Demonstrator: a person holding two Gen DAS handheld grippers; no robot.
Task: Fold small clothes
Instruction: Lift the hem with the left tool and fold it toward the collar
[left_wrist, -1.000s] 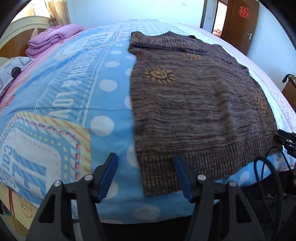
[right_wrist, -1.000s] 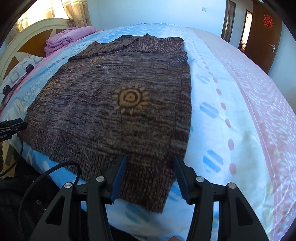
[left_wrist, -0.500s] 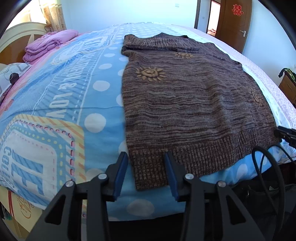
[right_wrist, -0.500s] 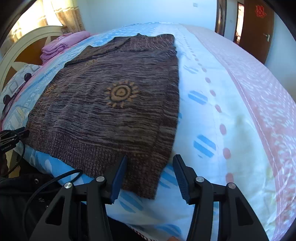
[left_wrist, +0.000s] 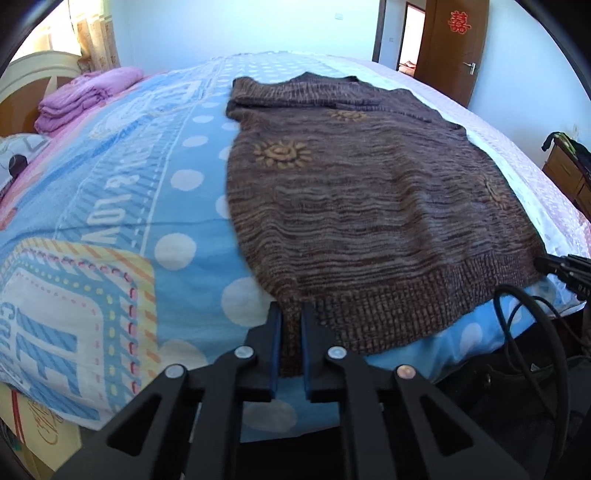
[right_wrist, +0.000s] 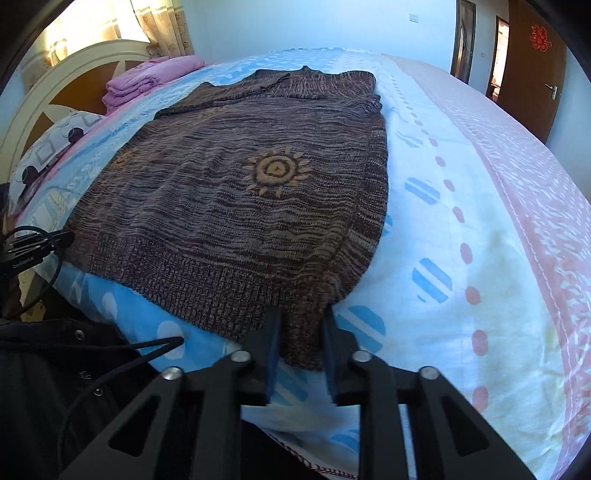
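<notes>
1. Brown knit sweater (left_wrist: 369, 206) is lying flat on the bed (left_wrist: 110, 206), its long axis running from the ribbed hem (left_wrist: 424, 295) at the bed's near edge away toward the collar on the far side.
2. I am clamping my left gripper (left_wrist: 291, 317) on the hem's left corner, cloth bunching between the pads.
3. I am gripping the hem's right corner with my right gripper (right_wrist: 301, 321), jaws narrowed around the knit.
4. Both corners are sitting equally near me, so I judge the fold is heading straight away, hem toward collar.
</notes>
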